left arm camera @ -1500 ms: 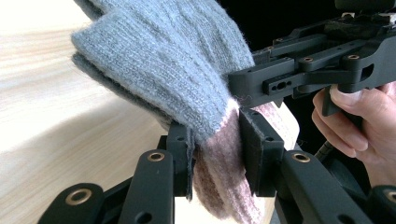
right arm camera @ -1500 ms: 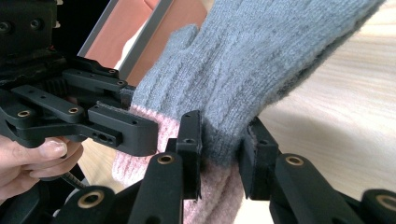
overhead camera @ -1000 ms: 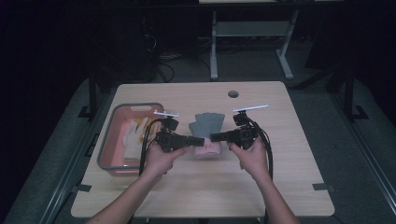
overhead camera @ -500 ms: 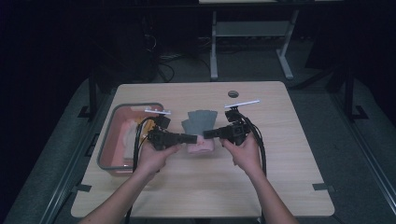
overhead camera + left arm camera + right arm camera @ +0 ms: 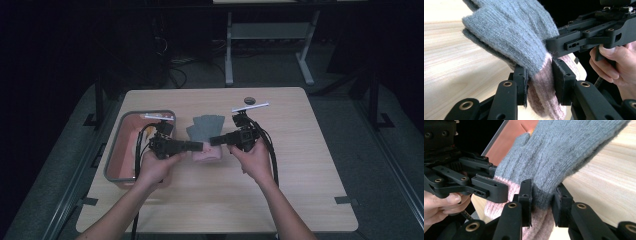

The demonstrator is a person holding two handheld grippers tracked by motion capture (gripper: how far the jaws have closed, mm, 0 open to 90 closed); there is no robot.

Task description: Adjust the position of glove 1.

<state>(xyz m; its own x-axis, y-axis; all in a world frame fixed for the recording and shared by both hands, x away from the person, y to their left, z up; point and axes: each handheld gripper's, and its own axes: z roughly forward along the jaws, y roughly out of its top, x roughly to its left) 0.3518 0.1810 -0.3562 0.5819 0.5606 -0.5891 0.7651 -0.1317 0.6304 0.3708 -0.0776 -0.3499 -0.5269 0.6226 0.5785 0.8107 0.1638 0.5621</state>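
Wooden table (image 5: 300,190) bears a soft, light grey-and-pink knitted glove (image 5: 524,42), pinched at its cuff by left gripper (image 5: 539,82) and right gripper (image 5: 542,200).

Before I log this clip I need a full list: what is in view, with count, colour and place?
Knitted glove: one, grey with pink cuff, held up between both grippers above the table.
Plastic tray: one, grey rim, pink inside, table's left.
Small round disc: one, dark, table's far edge.
Wooden table: one, light.
Left gripper: black, shut on the cuff.
Right gripper: black, shut on the glove.
Hands: two, holding the grippers.
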